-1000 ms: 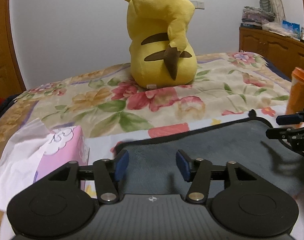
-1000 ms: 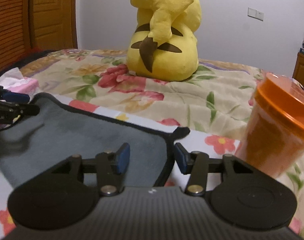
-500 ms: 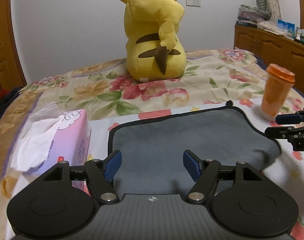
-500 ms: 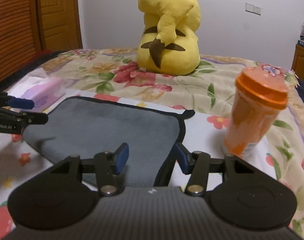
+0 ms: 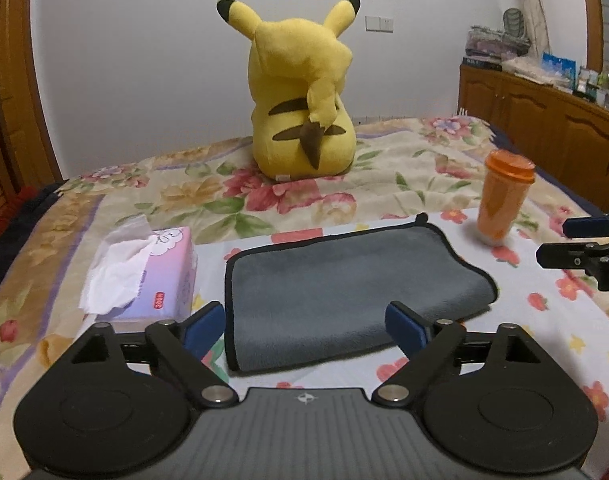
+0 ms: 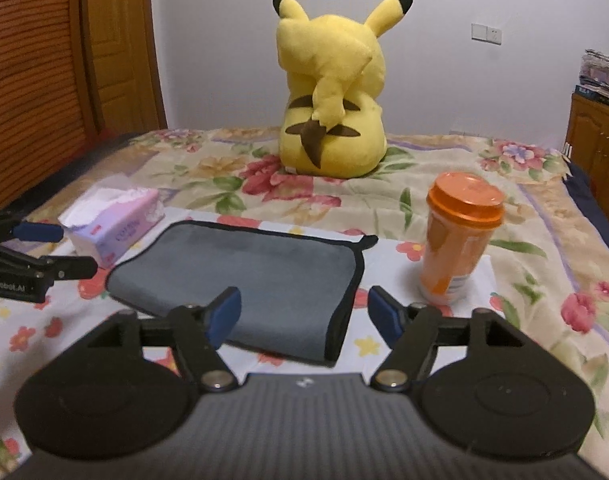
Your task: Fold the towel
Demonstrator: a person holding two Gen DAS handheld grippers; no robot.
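A grey towel [image 5: 336,296] with a black border is seen lying on a floral bedspread [image 5: 384,184], folded over into a doubled rectangle. Its thick folded edge is turned toward the right side, and a small hanging loop sticks out at the far right corner. The towel is touched by neither tool.

The left gripper [image 5: 304,326] is held above and in front of the towel's near edge, with its blue-padded jaws spread wide and nothing between them. The right gripper [image 6: 302,314] is held over the towel's near right corner, its jaws likewise parted and empty. Each gripper is also visible at the edge of the other's view, well apart from the cloth.

Compared with a second ago, both grippers have been drawn back and raised: the towel then filled the lower part of each view, close under the fingers, whereas now its whole outline is seen at a distance. The left jaws are opened wider than before. The towel itself has stayed where it was set down.

This is judged to mean that a fold has just been released and that the towel is at least once folded; whether a further fold is intended cannot be told.

A pink tissue box [image 5: 152,276] is placed just left of the towel, an orange lidded cup [image 6: 456,240] near its right, and a yellow plush toy [image 5: 300,92] sits further back on the bed.
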